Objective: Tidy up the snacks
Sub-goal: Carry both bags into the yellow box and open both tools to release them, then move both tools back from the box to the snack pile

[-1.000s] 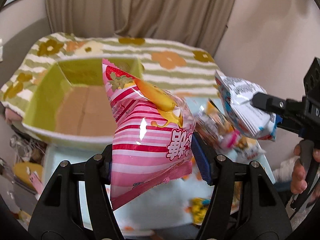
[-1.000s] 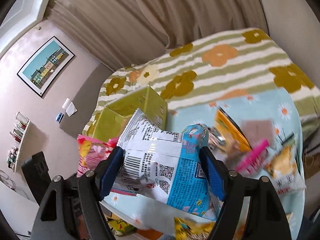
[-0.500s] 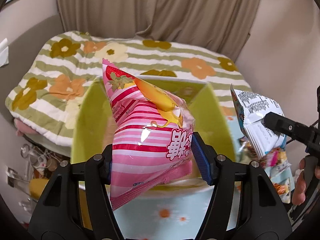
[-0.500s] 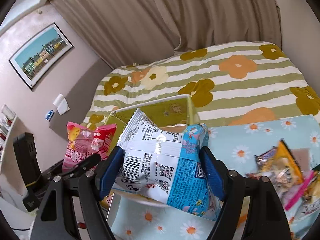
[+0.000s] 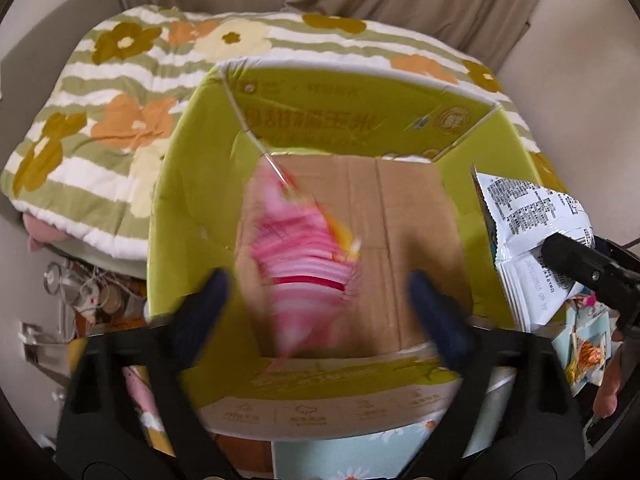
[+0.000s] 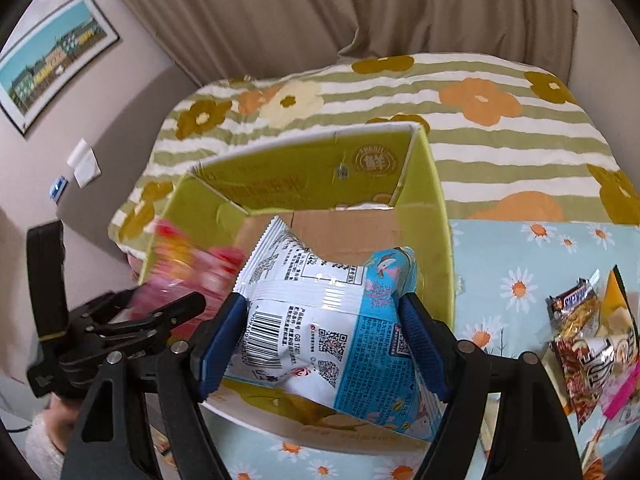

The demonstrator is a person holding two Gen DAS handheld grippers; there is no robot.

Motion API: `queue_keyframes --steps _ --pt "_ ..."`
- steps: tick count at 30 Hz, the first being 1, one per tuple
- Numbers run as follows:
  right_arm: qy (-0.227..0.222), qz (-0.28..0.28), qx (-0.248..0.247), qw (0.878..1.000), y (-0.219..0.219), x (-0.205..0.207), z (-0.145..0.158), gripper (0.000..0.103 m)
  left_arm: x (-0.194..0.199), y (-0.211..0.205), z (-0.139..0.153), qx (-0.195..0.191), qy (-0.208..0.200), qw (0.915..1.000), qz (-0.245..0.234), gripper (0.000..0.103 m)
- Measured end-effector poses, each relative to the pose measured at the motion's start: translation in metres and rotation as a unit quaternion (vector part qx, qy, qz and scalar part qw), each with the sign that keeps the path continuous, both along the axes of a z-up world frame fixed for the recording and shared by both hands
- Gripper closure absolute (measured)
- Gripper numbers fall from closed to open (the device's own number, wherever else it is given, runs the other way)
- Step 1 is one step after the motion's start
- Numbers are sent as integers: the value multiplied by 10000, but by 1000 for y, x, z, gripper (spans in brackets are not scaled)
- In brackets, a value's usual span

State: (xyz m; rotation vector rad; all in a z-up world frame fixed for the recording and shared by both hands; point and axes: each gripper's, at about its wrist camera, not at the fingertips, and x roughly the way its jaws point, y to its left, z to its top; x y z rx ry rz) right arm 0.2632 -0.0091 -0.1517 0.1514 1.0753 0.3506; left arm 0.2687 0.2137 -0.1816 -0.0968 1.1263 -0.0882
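Note:
An open yellow-green cardboard box (image 5: 192, 184) stands on the table, its brown floor bare. My left gripper (image 5: 320, 300) is open above the box, fingers spread wide. The pink striped snack bag (image 5: 304, 264) is blurred and falling free between the fingers into the box; it also shows in the right wrist view (image 6: 188, 272). My right gripper (image 6: 320, 344) is shut on a white and blue snack bag (image 6: 320, 320) and holds it over the box's near right edge (image 6: 444, 240). That bag shows at the right of the left wrist view (image 5: 528, 232).
A pile of snack packets (image 6: 588, 340) lies on the daisy-print tablecloth (image 6: 520, 256) to the right of the box. A bed with a striped floral quilt (image 6: 480, 100) lies behind the table. Clutter sits on the floor at the left (image 5: 92, 292).
My left gripper has opened and let go of the pink bag, which is dropping into the box. Both grippers have moved closer over the box.

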Motion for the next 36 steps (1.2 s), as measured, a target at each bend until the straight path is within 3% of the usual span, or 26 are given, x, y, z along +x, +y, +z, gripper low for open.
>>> queue_keyframes --steps 6,11,12,13,15,20,28,36 --pt "119 234 -392 9989 9 1 -14 27 -14 5 7 148 -121 9998 16 0" --pt "77 360 -324 9988 19 -1 -18 26 -23 7 17 252 -268 9993 33 0" --pt "28 352 -342 9988 21 -1 -17 22 -25 7 19 273 -279 9992 37 0" --pt "-100 333 -380 9987 22 -2 -17 9 -27 7 20 288 -287 9992 42 0" --pt "-244 360 -438 9981 24 -6 -16 0 -31 7 23 296 -307 9991 56 0" --pt "-208 436 -768 9959 23 -18 -15 0 -44 9 27 284 -345 9990 89 0" --pt "-276 371 -701 9965 17 -39 0 0 -60 10 38 169 -474 9987 99 0" --pt "-391 23 -538 9978 2 -58 16 0 -67 -2 50 4 -658 9976 -216 0"
